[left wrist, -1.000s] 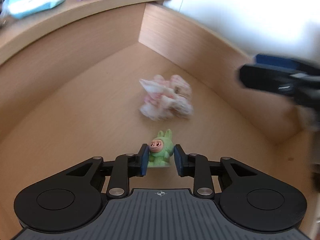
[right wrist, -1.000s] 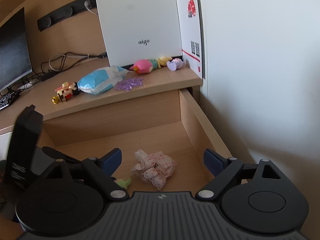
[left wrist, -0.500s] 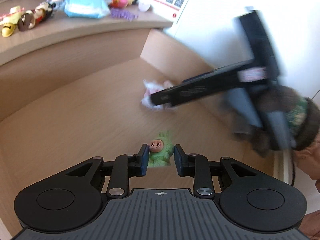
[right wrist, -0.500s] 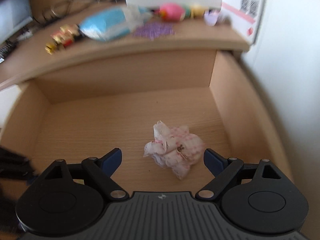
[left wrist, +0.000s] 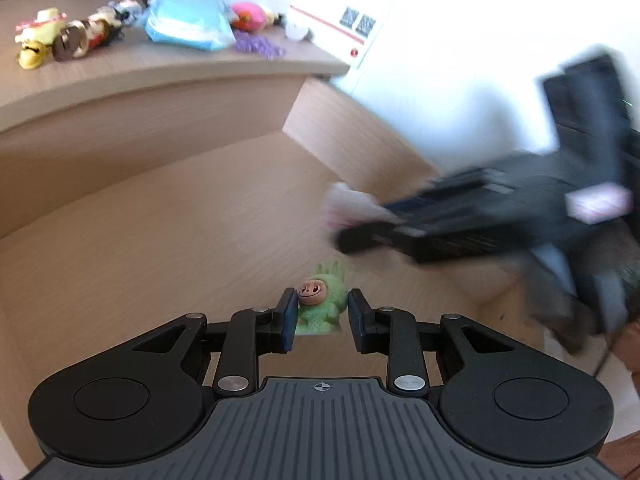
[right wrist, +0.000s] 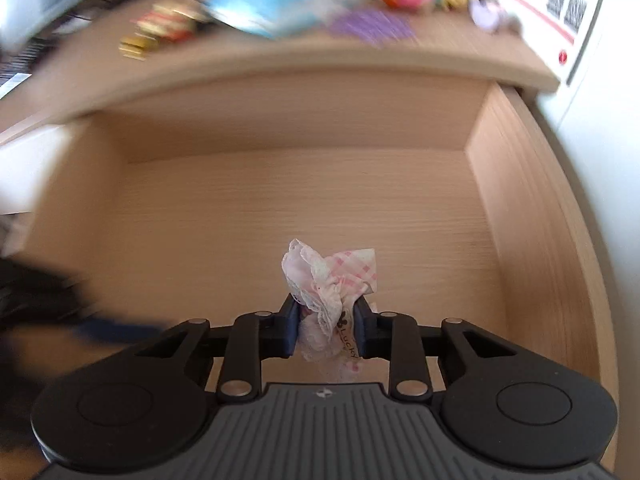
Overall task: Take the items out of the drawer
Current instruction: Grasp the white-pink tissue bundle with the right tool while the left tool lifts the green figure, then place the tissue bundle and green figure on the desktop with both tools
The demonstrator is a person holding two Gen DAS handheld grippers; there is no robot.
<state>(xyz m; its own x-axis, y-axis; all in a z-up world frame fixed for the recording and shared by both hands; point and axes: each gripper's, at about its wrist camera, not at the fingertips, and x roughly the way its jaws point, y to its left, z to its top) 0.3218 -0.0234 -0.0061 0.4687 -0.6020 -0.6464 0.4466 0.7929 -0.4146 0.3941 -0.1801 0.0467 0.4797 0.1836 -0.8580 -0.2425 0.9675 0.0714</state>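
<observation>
Wooden drawer (right wrist: 520, 216) walls box both tools in. Left gripper (left wrist: 322, 314), tilted down, clamps a green figurine (left wrist: 323, 304) above the floor. Right gripper (right wrist: 326, 330), steeper, is closing its jaws on a pink lacy cloth (right wrist: 332, 276) near the right wall. Beyond, toys crowd the desktop (left wrist: 132, 64).

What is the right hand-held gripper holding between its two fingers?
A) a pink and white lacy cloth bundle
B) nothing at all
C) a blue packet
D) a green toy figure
A: in the right wrist view the right hand-held gripper has its jaws closing on the pink and white lacy cloth bundle, over the floor of the drawer.
</observation>
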